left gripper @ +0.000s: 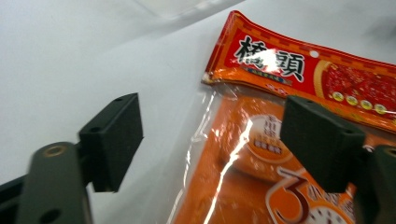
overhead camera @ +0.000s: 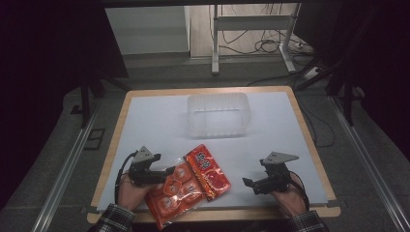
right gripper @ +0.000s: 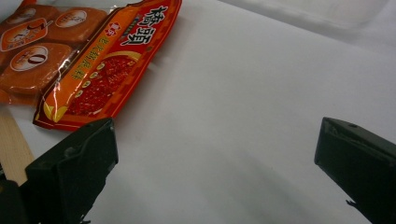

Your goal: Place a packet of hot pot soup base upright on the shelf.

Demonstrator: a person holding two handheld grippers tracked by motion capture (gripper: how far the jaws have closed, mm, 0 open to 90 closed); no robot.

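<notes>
Two snack packets lie at the table's front. A clear-fronted orange packet (overhead camera: 173, 192) (left gripper: 243, 158) (right gripper: 37, 46) holds round orange pieces. A red and orange sauce packet (overhead camera: 208, 171) (left gripper: 299, 65) (right gripper: 107, 70) overlaps its right side. My left gripper (overhead camera: 166, 173) (left gripper: 217, 140) is open, its jaws straddling the upper left edge of the orange packet without closing on it. My right gripper (overhead camera: 247, 183) (right gripper: 217, 172) is open over bare white table, to the right of the red packet, with nothing between its jaws.
A clear plastic container (overhead camera: 217, 116) (right gripper: 317, 14) stands at the middle back of the white table top (overhead camera: 270, 145). The wooden front edge (overhead camera: 241, 215) runs close to both hands. Beyond the table are a desk frame and cables on the floor.
</notes>
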